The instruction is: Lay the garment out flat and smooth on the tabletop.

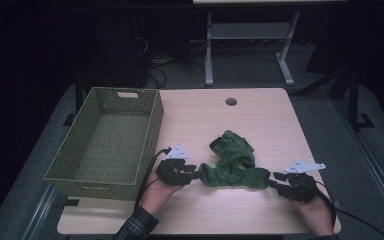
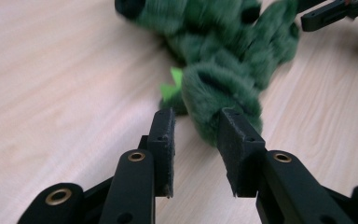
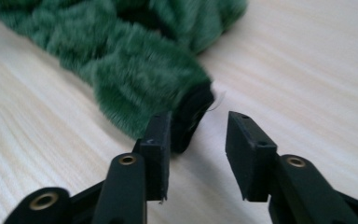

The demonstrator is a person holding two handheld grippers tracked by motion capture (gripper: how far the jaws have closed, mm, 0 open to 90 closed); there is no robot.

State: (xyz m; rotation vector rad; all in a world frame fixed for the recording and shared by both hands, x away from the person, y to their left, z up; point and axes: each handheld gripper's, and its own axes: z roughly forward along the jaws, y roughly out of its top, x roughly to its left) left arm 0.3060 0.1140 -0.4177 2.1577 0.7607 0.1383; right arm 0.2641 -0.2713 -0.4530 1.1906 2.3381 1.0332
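A fuzzy dark green garment (image 1: 232, 162) lies bunched on the wooden table (image 1: 260, 115), with a small bright green tag (image 2: 172, 84) at its left end. My left gripper (image 1: 192, 173) sits at that left end; its jaws stand apart and the pads do not press on the green pile (image 2: 223, 88) just beyond them. My right gripper (image 1: 275, 181) sits at the garment's right end. Its jaws are also apart, and the garment's black-lined end (image 3: 193, 116) lies just past the left pad, not pinched. In the left gripper view, the right gripper (image 2: 328, 11) shows at the top right.
A woven green basket (image 1: 107, 142) stands at the table's left side, nothing visible inside. A round cable hole (image 1: 231, 101) is at the table's far edge. A desk frame (image 1: 250, 45) stands on the floor beyond. Bare wood lies in front of the garment.
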